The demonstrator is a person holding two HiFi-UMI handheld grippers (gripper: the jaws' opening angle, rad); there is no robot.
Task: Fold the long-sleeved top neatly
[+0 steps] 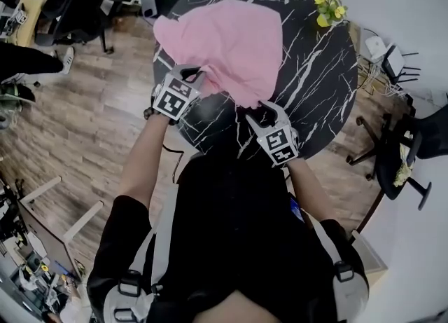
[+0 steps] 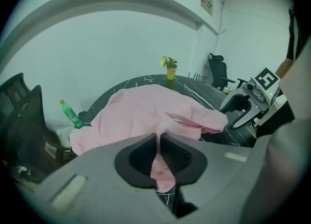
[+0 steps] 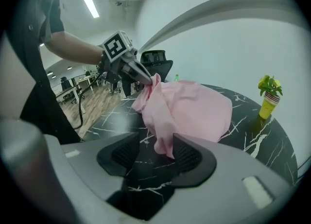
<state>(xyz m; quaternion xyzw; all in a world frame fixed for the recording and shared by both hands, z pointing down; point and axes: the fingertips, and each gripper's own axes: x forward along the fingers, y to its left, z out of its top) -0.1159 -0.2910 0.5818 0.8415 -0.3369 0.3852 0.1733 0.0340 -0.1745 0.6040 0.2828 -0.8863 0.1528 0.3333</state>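
In the head view we see the pink top (image 1: 231, 45) bunched on the dark marbled desk (image 1: 315, 90), with the left gripper (image 1: 192, 73) and the right gripper (image 1: 269, 108) at its near edge. In the left gripper view the fingers (image 2: 176, 156) are clamped on a fold of the top, and a yellow pot (image 2: 170, 73) holds a small plant. In the right gripper view the fingers (image 3: 189, 157) stand apart, with a hanging fold between them.

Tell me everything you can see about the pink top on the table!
The pink top is plain, soft-looking cloth, crumpled in a loose heap on the black marbled table. No sleeves can be picked out in the bunch. The left gripper is pinched shut on one edge, holding it up in a peak. Another corner hangs between the open jaws of the right gripper, not clamped.
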